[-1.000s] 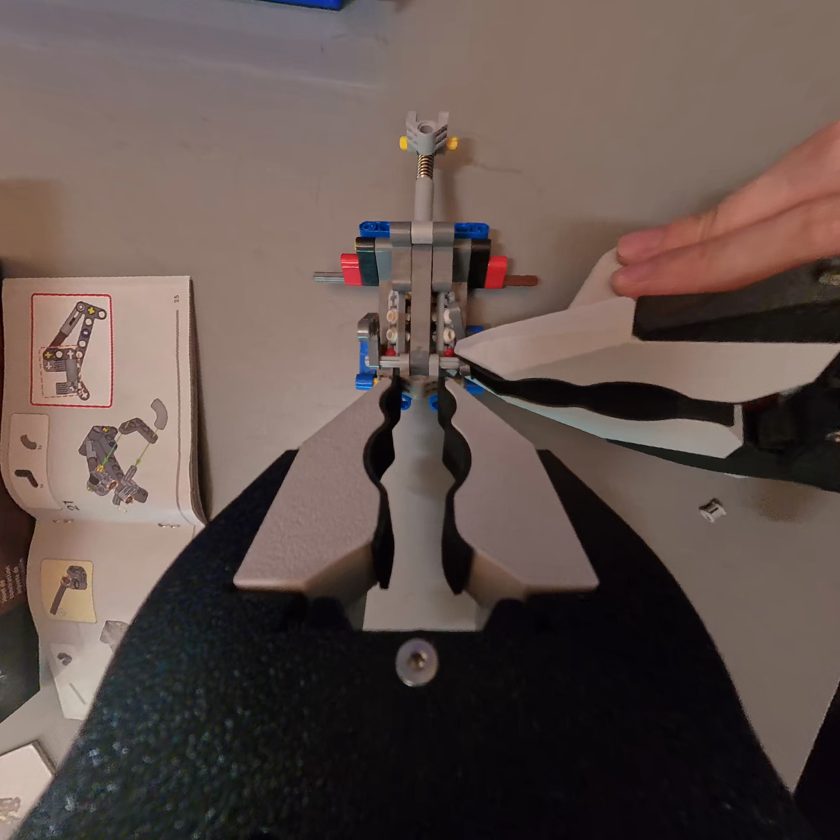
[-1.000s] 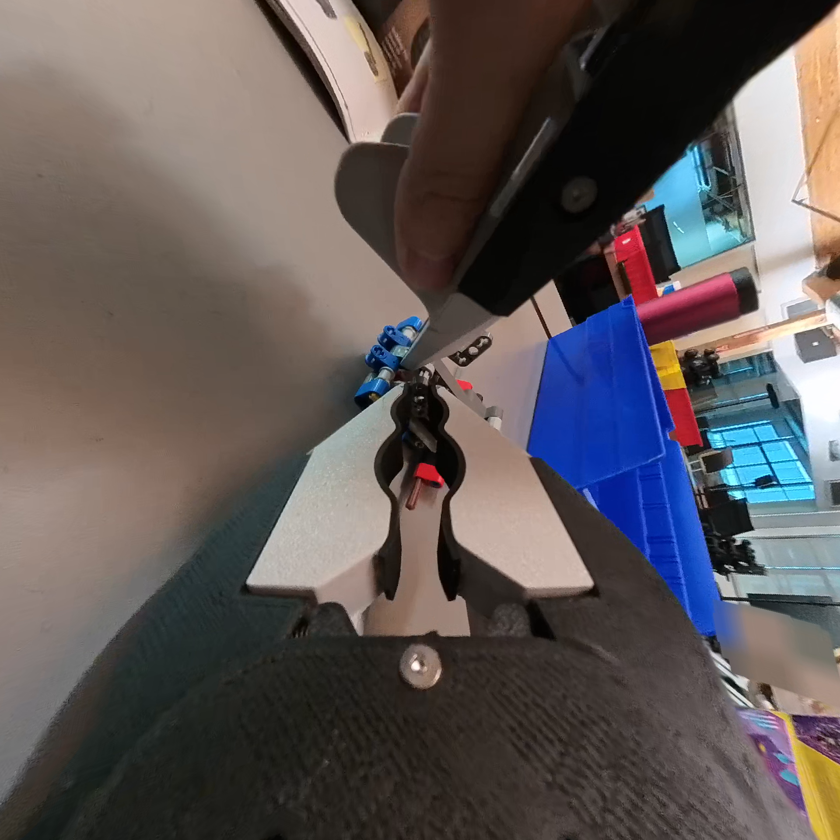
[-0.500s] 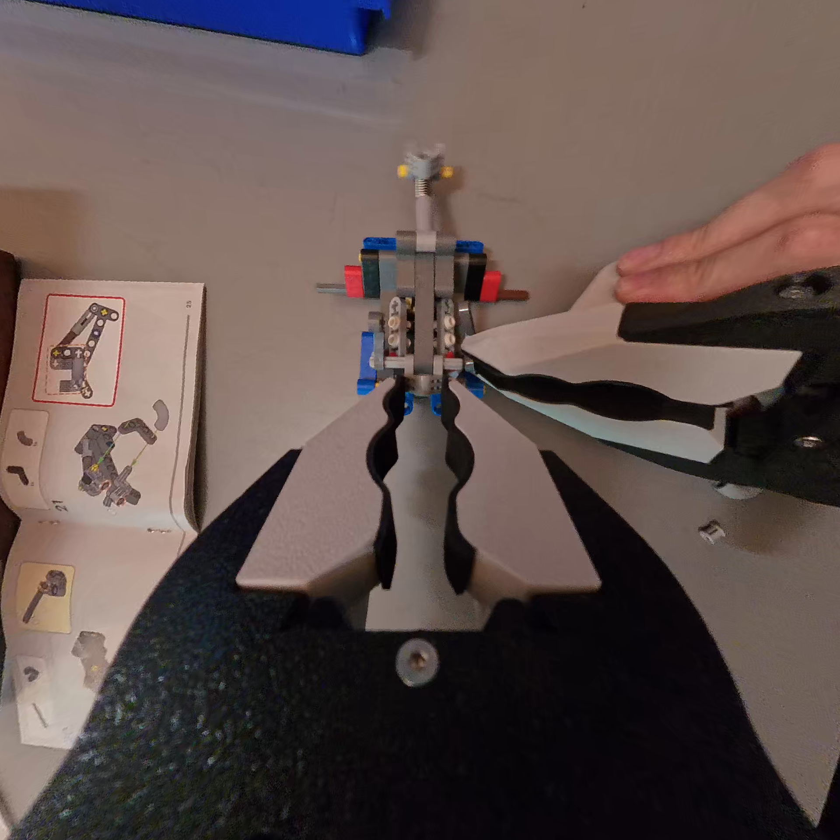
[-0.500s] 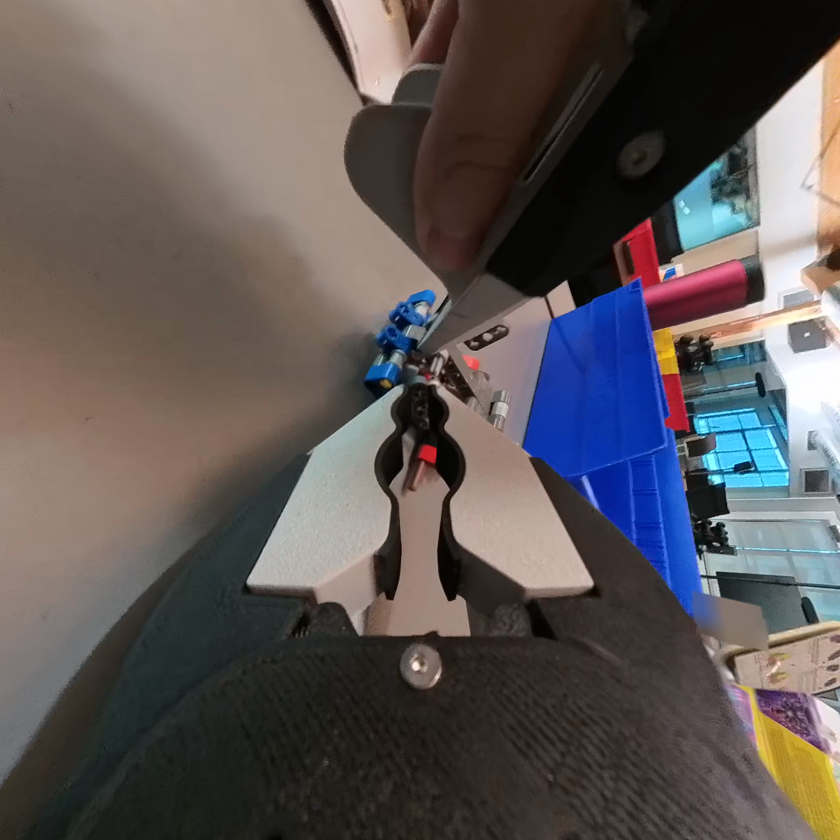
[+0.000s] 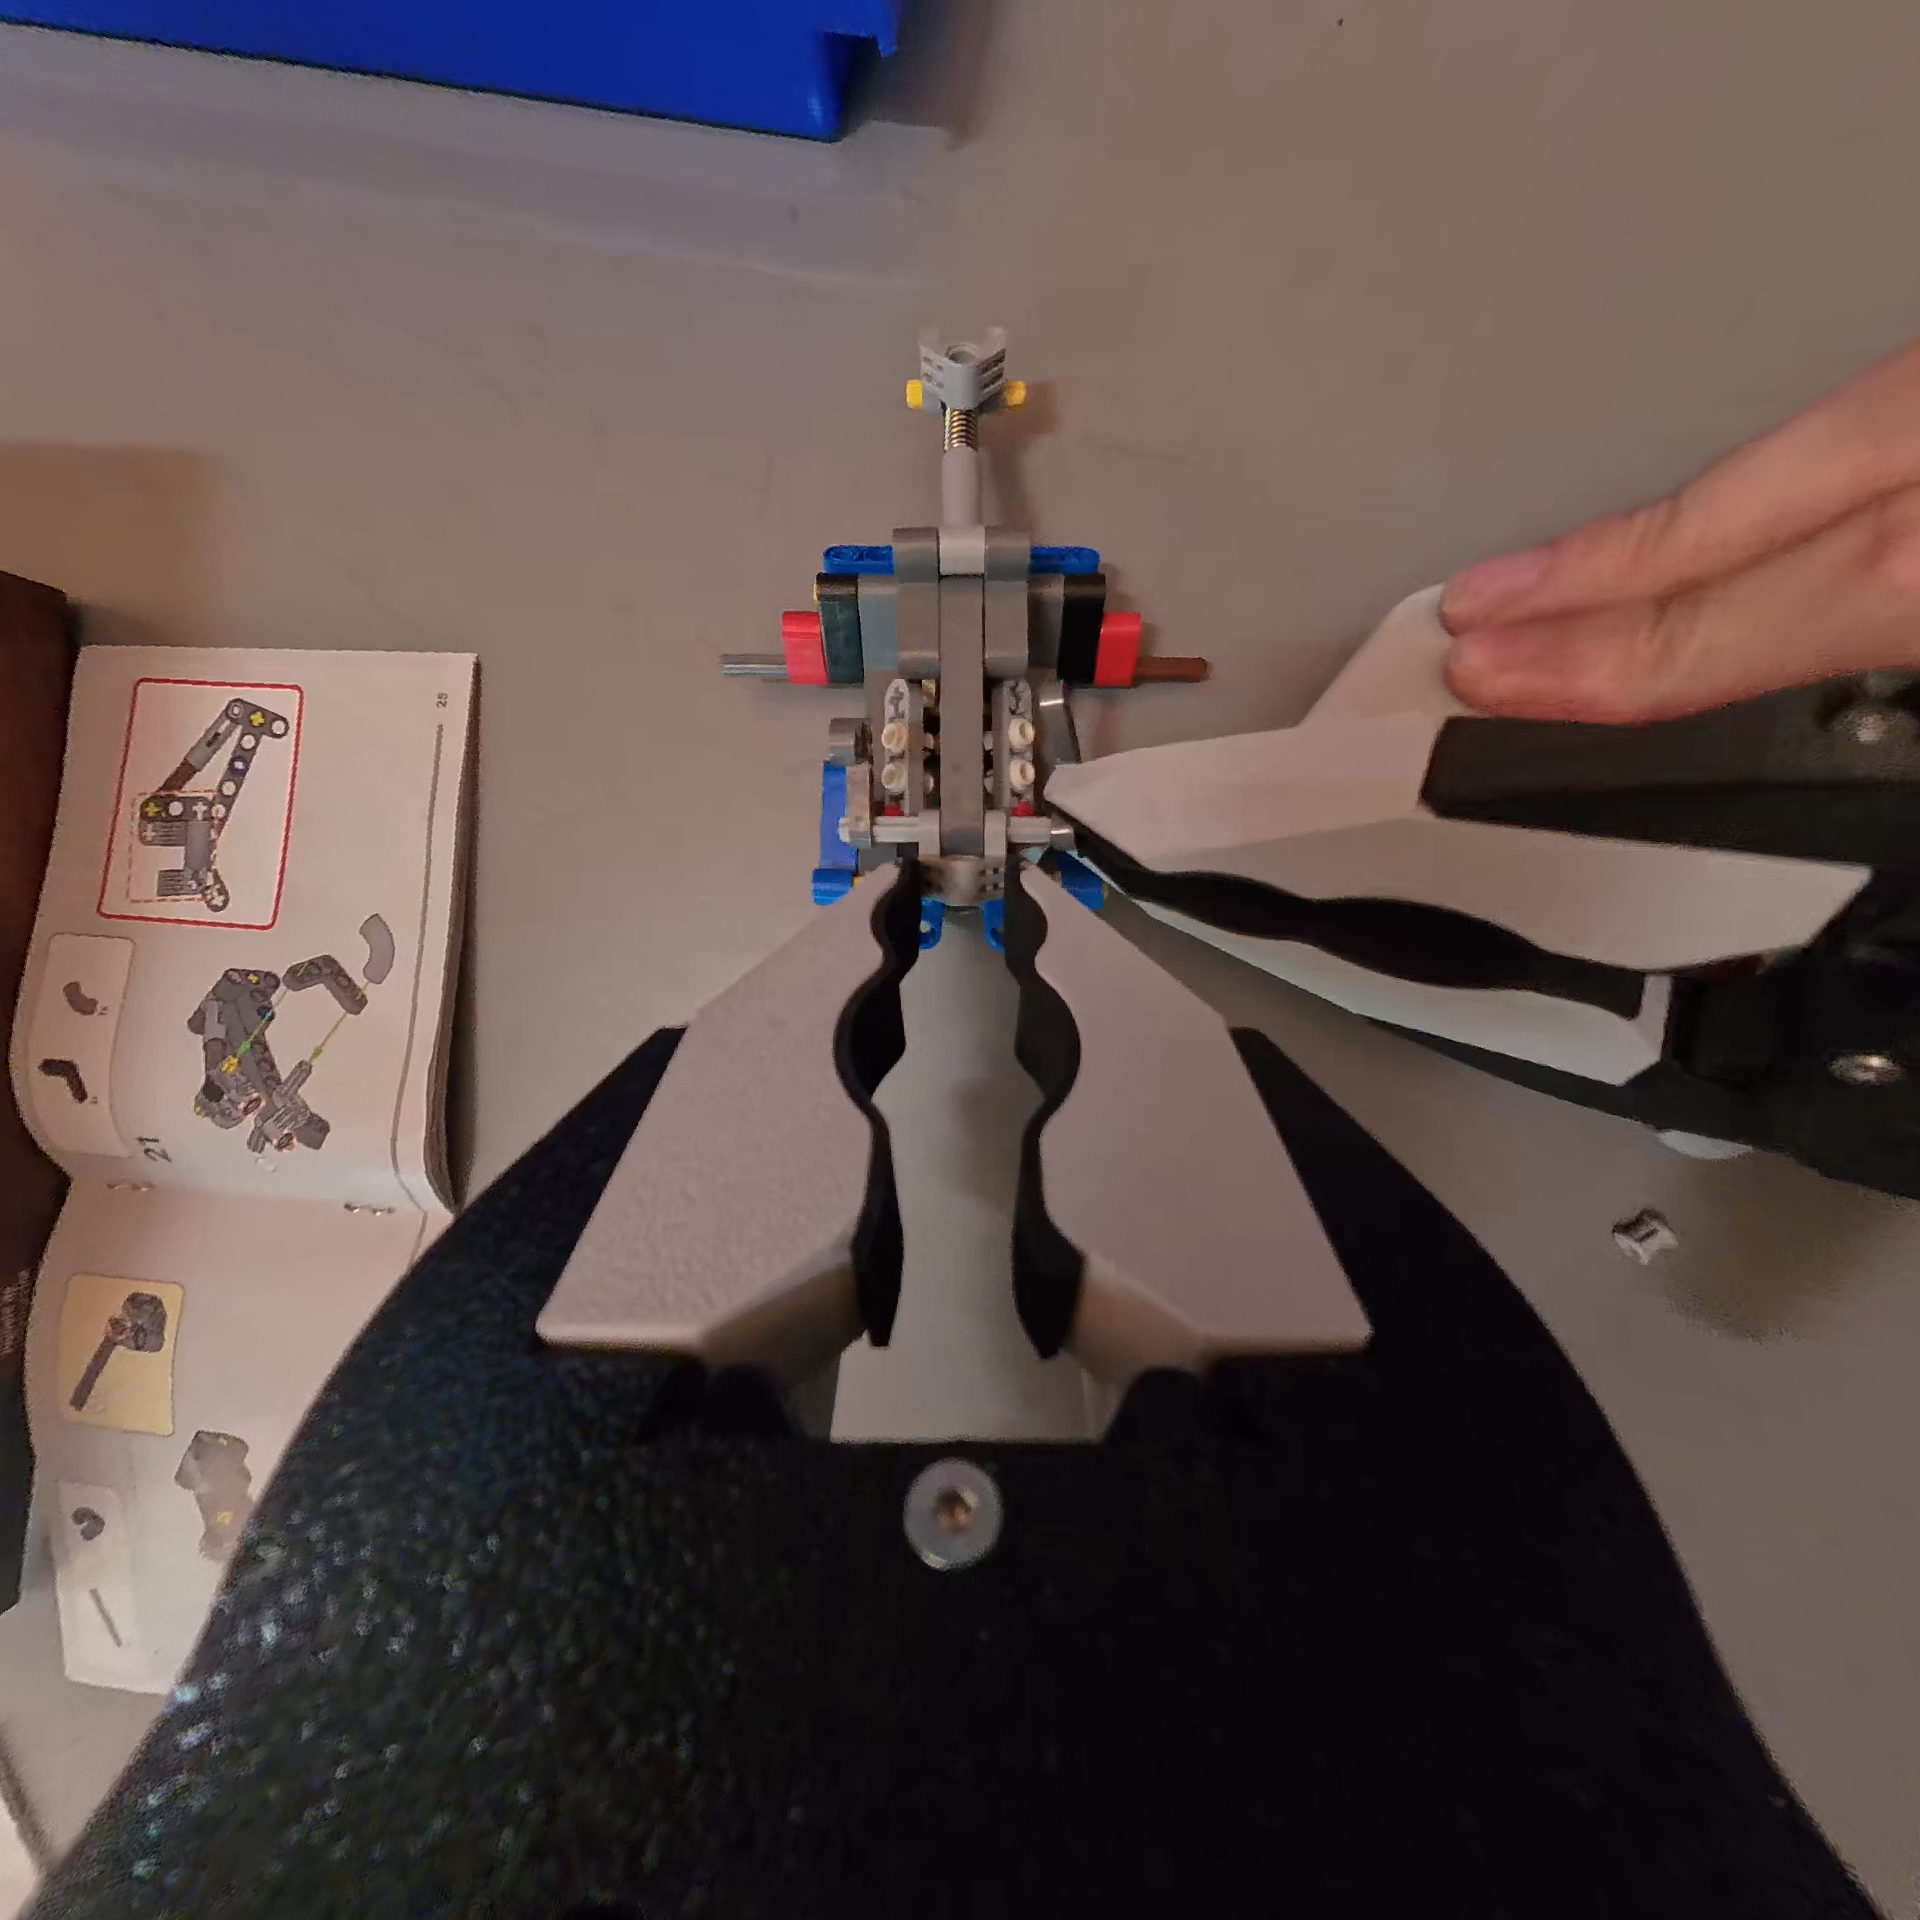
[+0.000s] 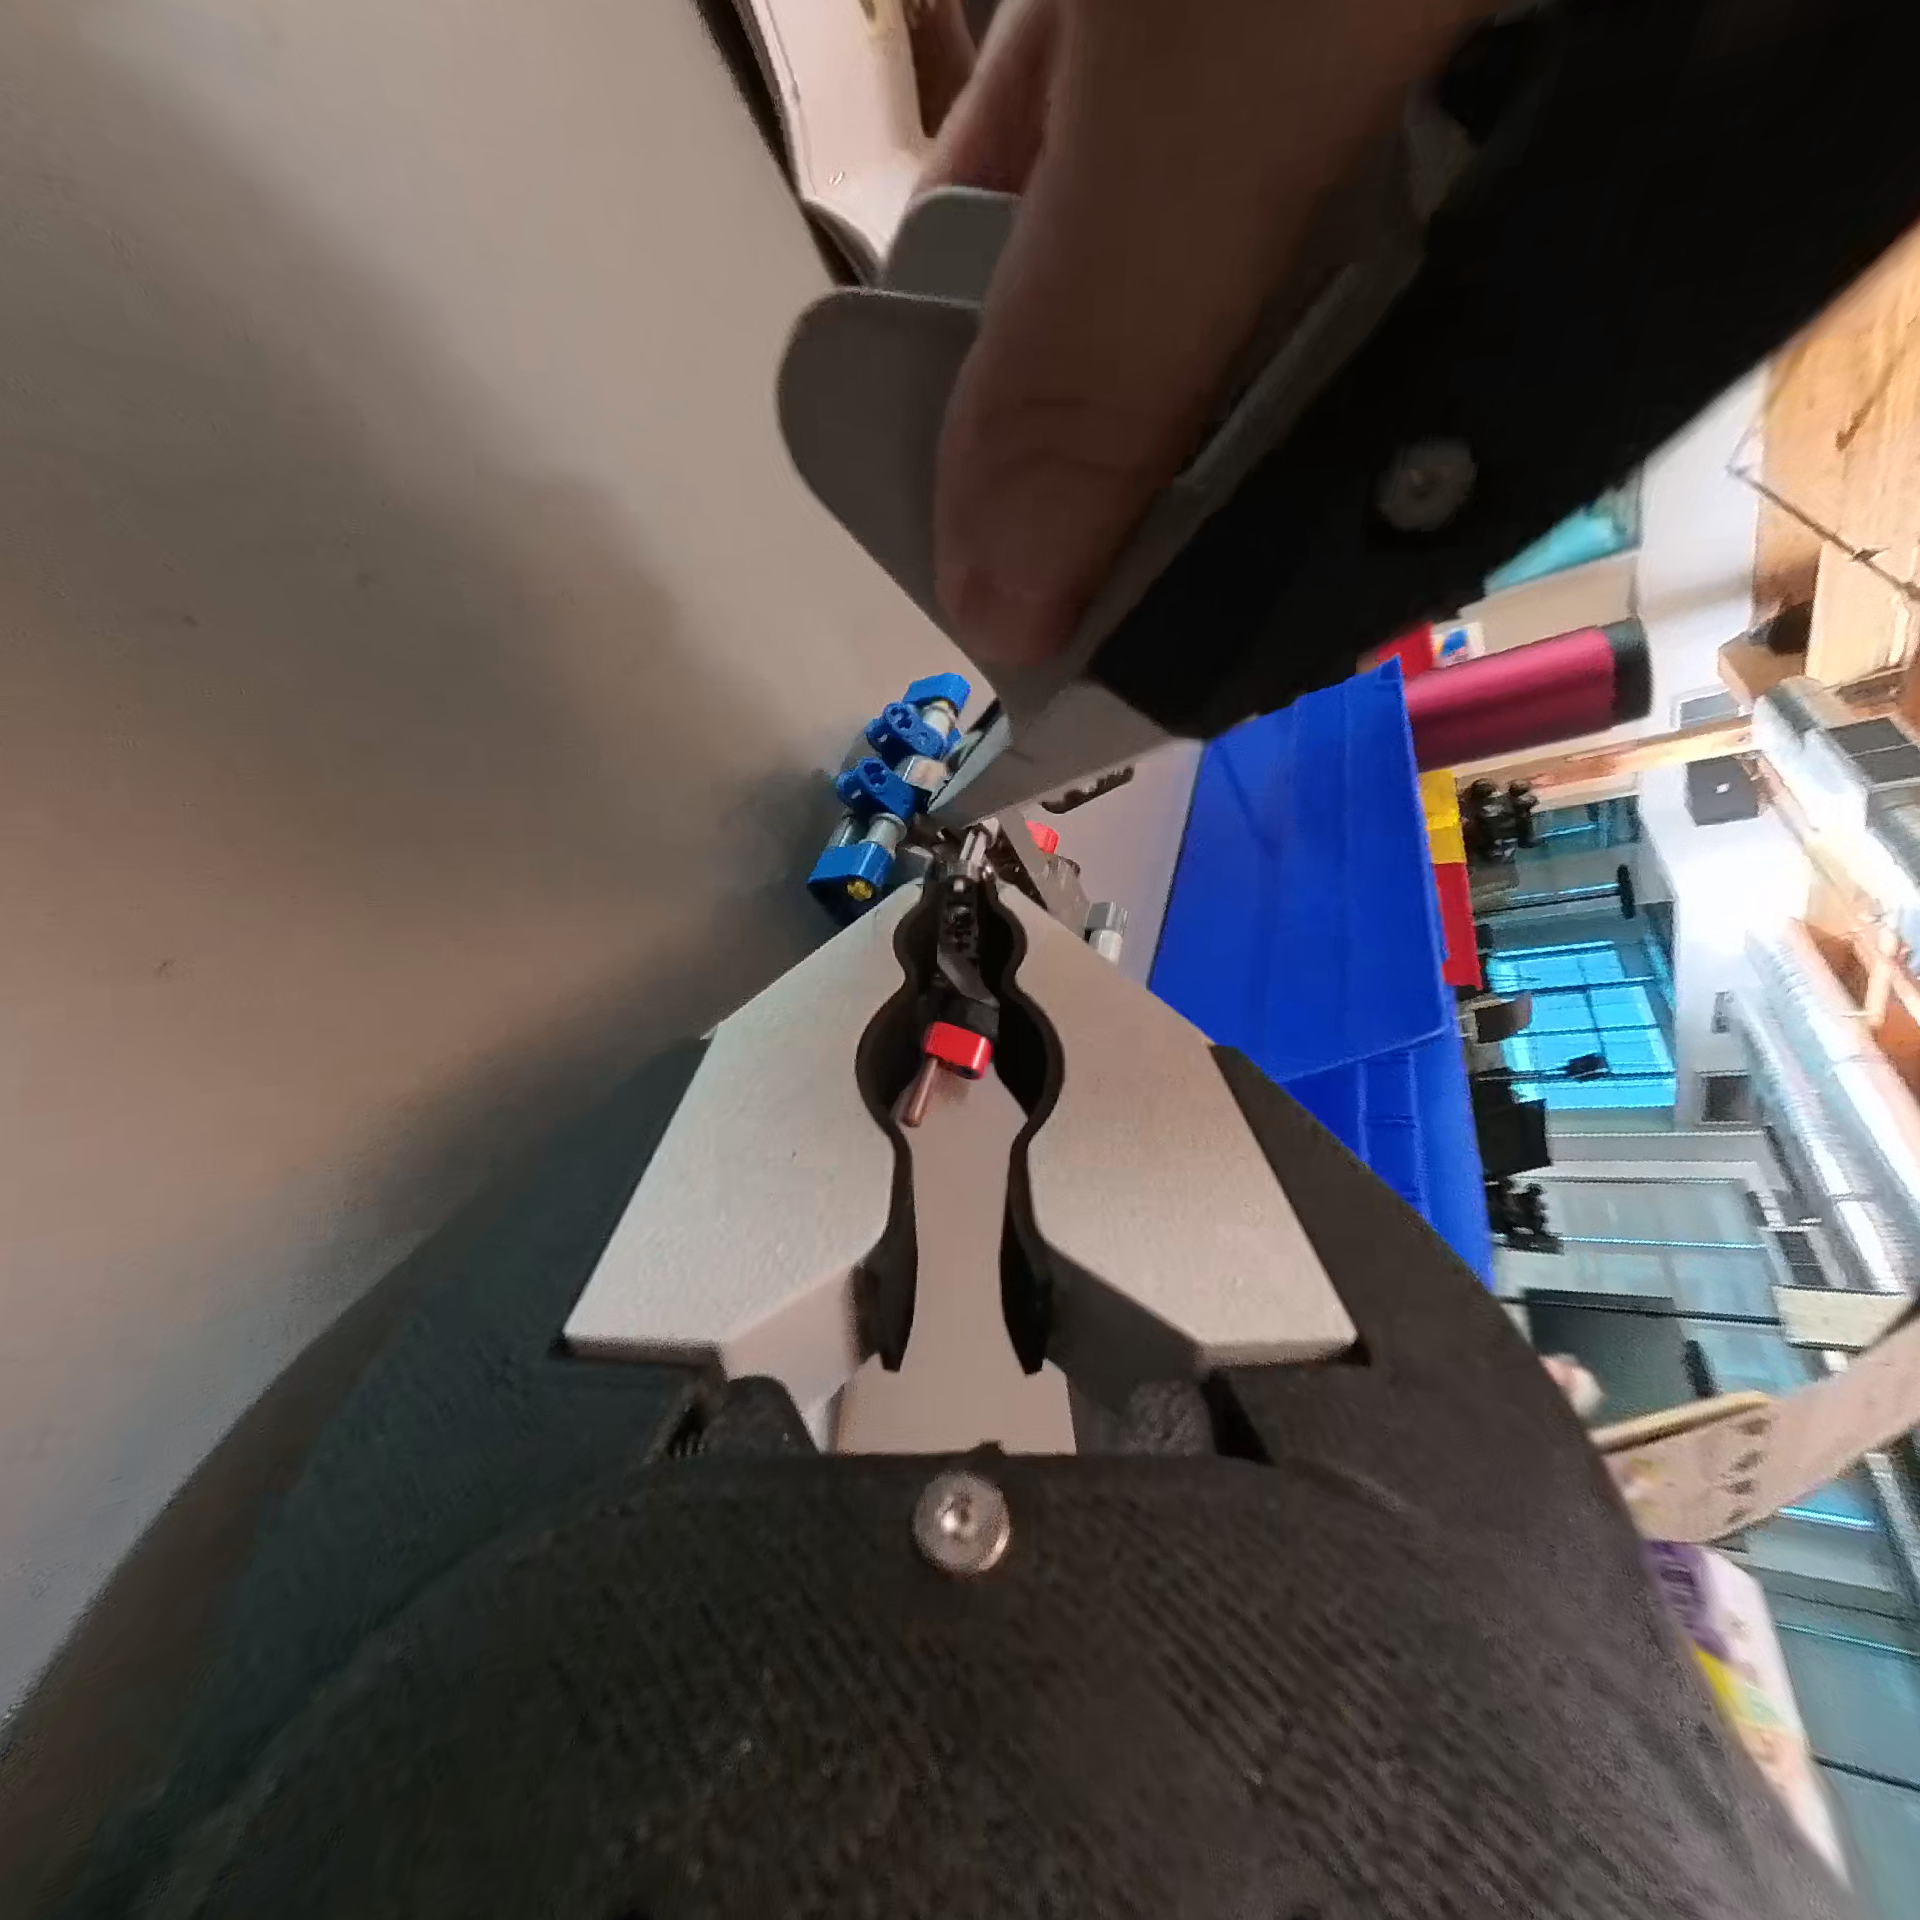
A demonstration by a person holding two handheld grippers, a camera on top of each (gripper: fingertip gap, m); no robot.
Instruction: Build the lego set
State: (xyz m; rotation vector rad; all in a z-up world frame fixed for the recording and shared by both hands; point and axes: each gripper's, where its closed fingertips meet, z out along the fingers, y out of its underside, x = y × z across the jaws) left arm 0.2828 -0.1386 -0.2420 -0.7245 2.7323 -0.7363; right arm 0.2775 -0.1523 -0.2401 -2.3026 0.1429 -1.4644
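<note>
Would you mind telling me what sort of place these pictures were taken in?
Probably a workshop or lab bench set up for toy-brick building: a grey table holds a part-built brick model, an open instruction booklet and a blue storage bin, with a large windowed hall behind.

Left wrist cam looks steeply down its claw (image 5: 961, 883) at the bench (image 5: 1455, 260), right up close to the brick model (image 5: 961, 707). Right wrist cam is rolled sideways, coming at that same model (image 6: 883, 810) from its side, equally close.
</note>
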